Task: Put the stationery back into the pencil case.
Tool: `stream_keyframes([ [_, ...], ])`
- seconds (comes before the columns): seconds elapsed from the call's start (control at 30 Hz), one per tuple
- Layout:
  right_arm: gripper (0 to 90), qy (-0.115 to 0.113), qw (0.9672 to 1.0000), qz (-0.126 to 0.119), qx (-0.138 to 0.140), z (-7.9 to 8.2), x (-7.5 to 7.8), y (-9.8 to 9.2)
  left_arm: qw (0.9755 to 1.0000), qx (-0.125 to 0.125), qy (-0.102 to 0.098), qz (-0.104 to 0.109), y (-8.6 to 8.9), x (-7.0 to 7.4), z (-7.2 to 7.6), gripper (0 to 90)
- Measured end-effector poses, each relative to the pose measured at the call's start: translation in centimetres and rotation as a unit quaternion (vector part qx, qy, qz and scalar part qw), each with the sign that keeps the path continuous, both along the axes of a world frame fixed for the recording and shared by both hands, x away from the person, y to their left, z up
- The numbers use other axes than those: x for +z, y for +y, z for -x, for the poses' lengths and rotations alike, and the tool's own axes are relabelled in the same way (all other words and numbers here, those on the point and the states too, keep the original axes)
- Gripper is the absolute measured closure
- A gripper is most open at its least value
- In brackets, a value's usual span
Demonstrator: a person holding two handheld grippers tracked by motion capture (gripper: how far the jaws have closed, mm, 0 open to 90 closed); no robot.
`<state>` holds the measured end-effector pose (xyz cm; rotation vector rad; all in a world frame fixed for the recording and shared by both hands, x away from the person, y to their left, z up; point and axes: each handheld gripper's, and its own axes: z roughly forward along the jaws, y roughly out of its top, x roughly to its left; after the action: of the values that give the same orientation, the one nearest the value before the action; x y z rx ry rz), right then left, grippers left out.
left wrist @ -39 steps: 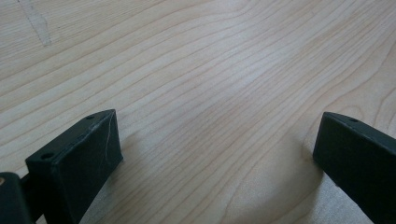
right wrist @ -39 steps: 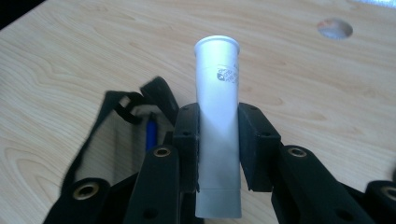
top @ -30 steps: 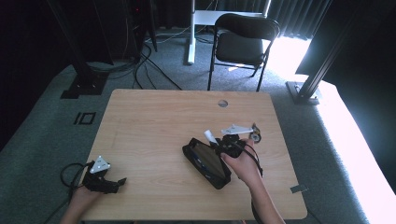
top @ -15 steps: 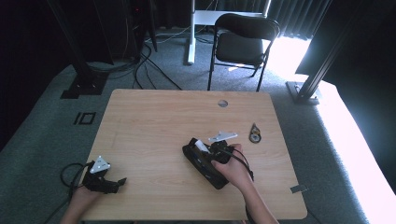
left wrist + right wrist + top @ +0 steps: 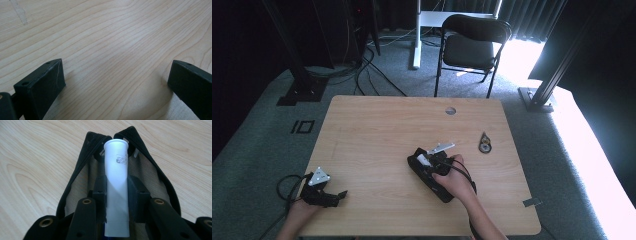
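My right gripper is shut on a white plastic tube, its pads pressing on both sides of the tube's middle. The tube points into the gaping zip mouth of a black mesh-lined pouch that lies on the wooden table. In the high view the right gripper hangs over the far end of the pouch, the tube showing as a white spot. My left gripper rests at the table's front left corner. Its jaws stand wide open, with bare wood between them.
A small dark round object lies on the table right of the pouch. A cable hole sits near the table's far edge. A black chair and dark frame posts stand on the carpet beyond.
My right gripper has moved left and down with the tube, away from the small round object and onto the pouch's open end. The left gripper has stayed put.
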<state>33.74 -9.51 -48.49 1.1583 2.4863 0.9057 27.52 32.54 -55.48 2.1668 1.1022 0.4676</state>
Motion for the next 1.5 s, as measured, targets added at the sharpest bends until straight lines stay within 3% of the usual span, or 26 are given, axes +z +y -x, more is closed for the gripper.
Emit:
stream_keyframes([
  [0.13, 70.2, 0.000, 1.0000, 0.007, 0.004, -0.2, -0.3, 0.5, 1.0000, 0.000, 0.000, 0.000, 0.0, 0.0, 0.0, 1.2],
  [0.6, 70.2, 0.035, 0.9983, 0.043, 0.017, -1.2, -2.3, 1.4, 1.0000, 0.000, 0.000, 0.000, 0.0, 0.0, 0.0, 1.2],
  [0.9, 69.9, 0.042, 0.9975, 0.050, 0.027, -1.3, -2.5, 1.6, 1.0000, 0.000, 0.000, 0.000, 0.0, 0.0, 0.0, 1.2],
  [1.0, 67.0, 0.048, 0.9980, 0.034, 0.024, -1.3, -2.1, 1.5, 1.0000, 0.000, 0.000, 0.000, 0.0, 0.0, 0.0, 1.2],
  [1.2, 65.1, 0.037, 0.9987, 0.017, 0.030, -0.9, -0.9, 1.1, 1.0000, 0.000, 0.000, 0.000, 0.0, 0.0, 0.0, 1.2],
  [1.5, 63.8, 0.001, 0.9990, -0.035, 0.028, 0.0, 2.5, -0.6, 1.0000, 0.000, 0.000, 0.000, 0.0, 0.0, 0.0, 1.2],
])
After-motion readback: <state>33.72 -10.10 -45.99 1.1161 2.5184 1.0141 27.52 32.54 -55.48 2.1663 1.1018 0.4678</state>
